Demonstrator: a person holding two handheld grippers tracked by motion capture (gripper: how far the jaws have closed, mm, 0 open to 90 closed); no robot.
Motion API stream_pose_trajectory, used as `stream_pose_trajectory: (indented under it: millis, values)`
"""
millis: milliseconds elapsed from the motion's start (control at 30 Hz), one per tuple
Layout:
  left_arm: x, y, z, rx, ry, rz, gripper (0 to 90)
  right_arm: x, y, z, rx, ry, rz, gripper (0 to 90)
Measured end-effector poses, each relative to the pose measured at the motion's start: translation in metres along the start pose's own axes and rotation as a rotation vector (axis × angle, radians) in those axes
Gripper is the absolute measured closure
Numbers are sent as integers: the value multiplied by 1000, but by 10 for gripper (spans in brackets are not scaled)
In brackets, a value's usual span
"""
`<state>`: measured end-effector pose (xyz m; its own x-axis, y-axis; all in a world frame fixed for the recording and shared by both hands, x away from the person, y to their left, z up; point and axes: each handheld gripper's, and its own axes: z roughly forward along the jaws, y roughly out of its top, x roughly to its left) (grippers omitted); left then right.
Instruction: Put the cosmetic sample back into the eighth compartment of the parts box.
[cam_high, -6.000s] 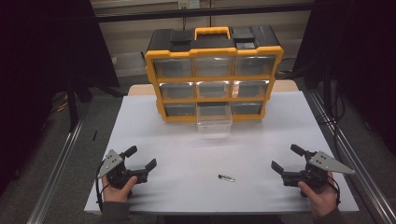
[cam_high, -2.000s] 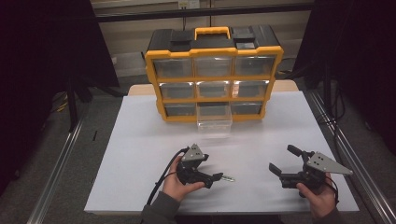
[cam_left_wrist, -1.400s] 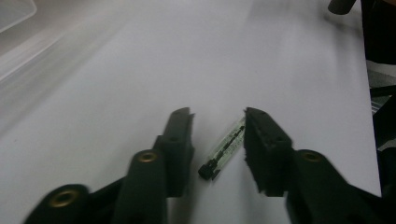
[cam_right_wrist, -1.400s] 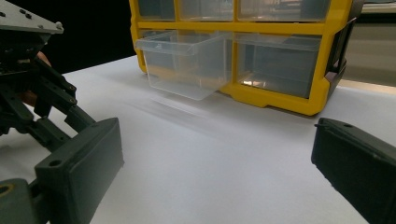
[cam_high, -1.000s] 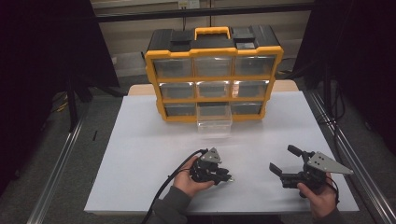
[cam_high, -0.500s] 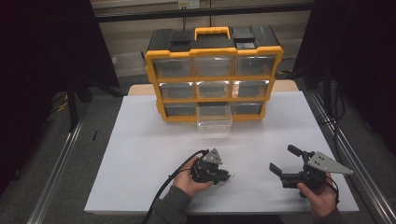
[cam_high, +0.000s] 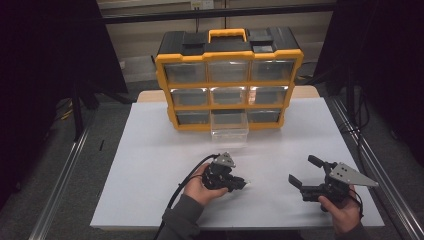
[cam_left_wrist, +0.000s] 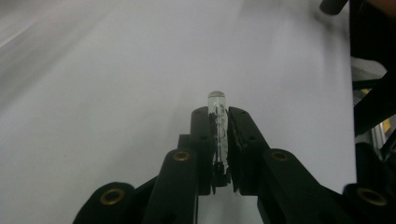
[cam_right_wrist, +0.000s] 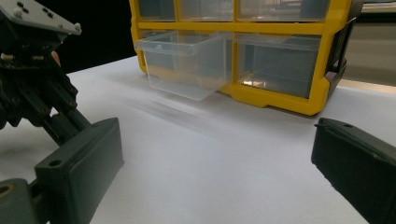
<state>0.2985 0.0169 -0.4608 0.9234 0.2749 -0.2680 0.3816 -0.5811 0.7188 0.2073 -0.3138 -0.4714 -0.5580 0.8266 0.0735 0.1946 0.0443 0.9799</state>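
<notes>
A small clear glass tube (cam_left_wrist: 218, 122) with a dark end sits pinched between the black jaws of my left gripper (cam_left_wrist: 218, 112), its rounded tip poking out past them. In the high view my left gripper (cam_high: 244, 184) is low over the white table (cam_high: 150, 150), front of centre, pointing right. My right gripper (cam_high: 302, 170) rests at the front right, open with nothing between its wide-set jaws (cam_right_wrist: 215, 158). Its own view also catches the left gripper's body (cam_right_wrist: 32, 70) at the upper left.
A yellow and black drawer organizer (cam_high: 229, 75) stands at the back of the table. Its bottom middle clear drawer (cam_high: 229, 131) is pulled out, looking empty in the right gripper view (cam_right_wrist: 187, 60). Metal rails (cam_high: 65, 185) run along both table sides.
The left hand came from the table's front left to the small tube lying front of centre and closed on it. Over the last second it barely shifted. The right gripper stayed put.
</notes>
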Motion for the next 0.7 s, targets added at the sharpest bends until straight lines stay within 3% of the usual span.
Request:
stream_pose_trajectory:
  millis: [433,700]
  values:
    - [6,14,-16,-51,3,-47,812,0,0,0,-1,2,-2,13]
    - [11,23,-26,-47,20,-42,812,1,0,0,-4,0,-2,13]
